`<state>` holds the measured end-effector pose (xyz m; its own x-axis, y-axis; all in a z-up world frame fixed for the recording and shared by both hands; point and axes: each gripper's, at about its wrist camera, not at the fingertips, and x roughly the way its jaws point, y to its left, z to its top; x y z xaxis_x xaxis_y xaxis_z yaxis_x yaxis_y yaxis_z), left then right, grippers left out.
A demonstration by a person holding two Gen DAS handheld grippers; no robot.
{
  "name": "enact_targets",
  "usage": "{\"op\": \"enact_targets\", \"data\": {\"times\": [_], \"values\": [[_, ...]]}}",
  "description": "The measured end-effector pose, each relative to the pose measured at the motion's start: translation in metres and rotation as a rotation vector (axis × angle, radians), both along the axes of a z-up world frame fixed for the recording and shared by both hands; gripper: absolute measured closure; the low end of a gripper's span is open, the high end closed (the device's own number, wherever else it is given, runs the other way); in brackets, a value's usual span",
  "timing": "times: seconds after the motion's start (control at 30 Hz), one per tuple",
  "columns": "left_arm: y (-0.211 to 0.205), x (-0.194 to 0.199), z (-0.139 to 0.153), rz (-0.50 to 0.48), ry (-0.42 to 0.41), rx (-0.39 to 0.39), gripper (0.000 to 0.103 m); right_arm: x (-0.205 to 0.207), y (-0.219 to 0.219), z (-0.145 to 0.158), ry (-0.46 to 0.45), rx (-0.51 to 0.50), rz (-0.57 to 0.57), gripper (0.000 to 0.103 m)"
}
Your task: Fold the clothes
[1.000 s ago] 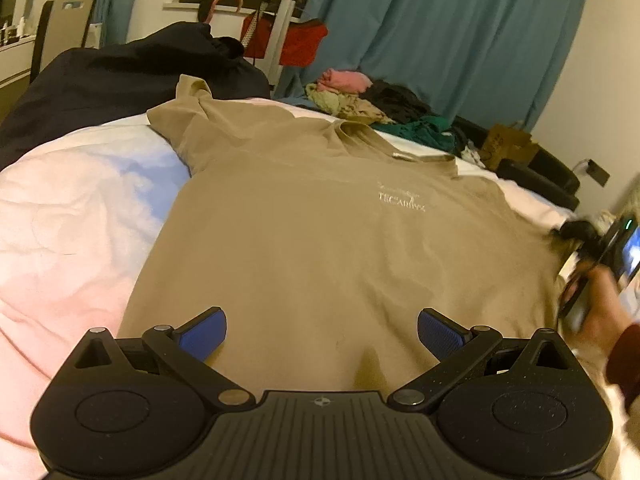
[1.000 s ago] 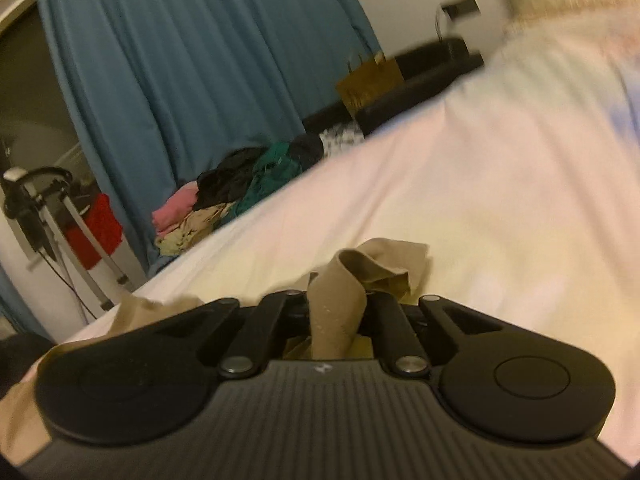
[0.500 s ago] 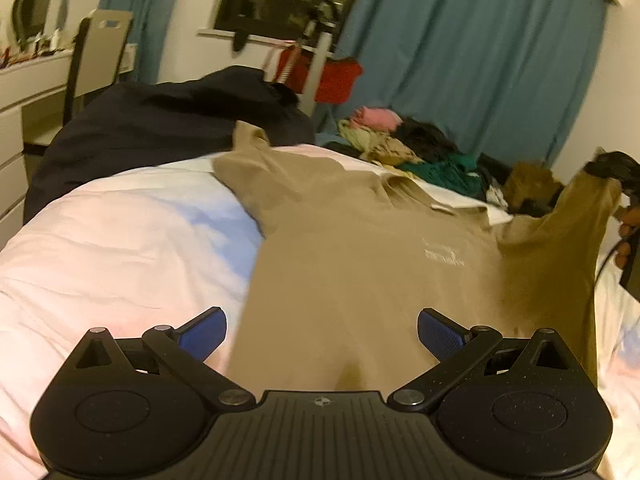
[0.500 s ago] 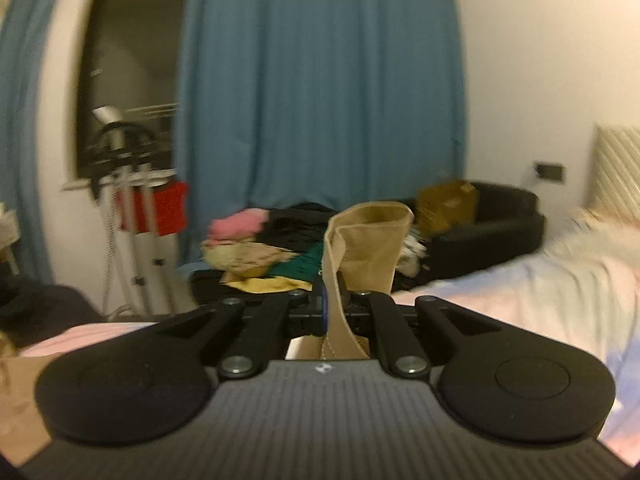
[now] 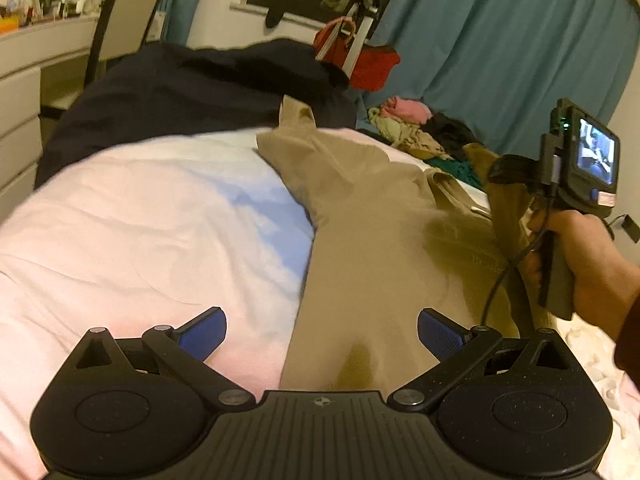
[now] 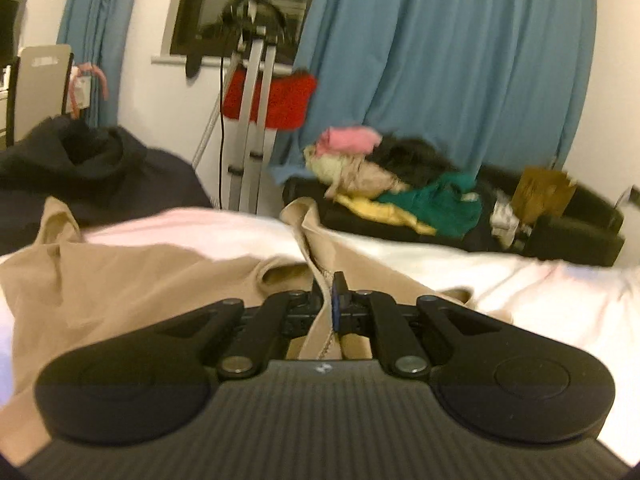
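Observation:
A tan T-shirt (image 5: 372,248) lies front up on the pink and blue bed cover (image 5: 160,216). My left gripper (image 5: 320,330) is open and empty, low over the shirt's bottom hem. My right gripper (image 6: 334,294) is shut on the shirt's right sleeve (image 6: 310,224) and holds it lifted over the chest, near the collar (image 6: 280,270). In the left wrist view the right gripper (image 5: 508,170) shows at the right, held in a hand, with the sleeve (image 5: 510,208) hanging from it.
A dark garment (image 5: 192,92) lies at the bed's far end. Beyond it stand a metal frame with a red bag (image 6: 276,96), a pile of clothes (image 6: 384,176) on a black sofa, blue curtains (image 6: 440,60), and a chair and drawers (image 5: 24,100) at the left.
My right gripper has carried the right sleeve up off the bed and leftwards over the shirt's chest. My left gripper has shifted left along the hem, still open.

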<state>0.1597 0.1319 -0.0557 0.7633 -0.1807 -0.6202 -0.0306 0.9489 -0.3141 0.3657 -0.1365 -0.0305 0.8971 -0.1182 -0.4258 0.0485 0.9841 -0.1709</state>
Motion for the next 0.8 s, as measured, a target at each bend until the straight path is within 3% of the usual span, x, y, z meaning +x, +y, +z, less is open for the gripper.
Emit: {"op": "enact_targets", "data": {"times": [0.07,0.13,0.17,0.2,0.23,0.27,0.47,0.63,0.8], "values": [[-0.001,0.004,-0.007,-0.013,0.012,-0.002,0.000,0.001,0.001,-0.003,0.025,0.042,0.021,0.093],[-0.005,0.006,-0.012,-0.022,0.013,0.004,0.000,-0.006,-0.001,-0.002,0.048,0.109,0.052,0.074],[-0.007,0.007,-0.014,-0.032,0.016,0.003,0.000,-0.013,-0.002,-0.001,0.051,0.145,0.070,0.037],[-0.009,0.007,-0.015,-0.044,0.017,0.005,0.000,-0.023,-0.002,0.001,0.038,0.171,0.082,0.008],[-0.012,0.006,-0.015,-0.055,0.017,0.007,0.000,-0.033,-0.001,0.003,0.019,0.193,0.093,0.004],[-0.014,0.005,-0.014,-0.061,0.008,0.014,0.000,-0.049,0.000,0.007,0.008,0.197,0.102,0.000],[-0.025,-0.011,-0.007,-0.086,-0.039,0.044,0.000,-0.160,-0.003,0.033,-0.040,0.197,0.143,0.000],[-0.039,-0.029,-0.001,-0.126,-0.044,0.053,0.000,-0.276,-0.041,0.058,-0.067,0.375,0.116,0.000],[-0.067,-0.054,0.005,-0.249,-0.043,-0.005,0.000,-0.361,-0.103,0.057,-0.099,0.510,0.021,0.000]]}}
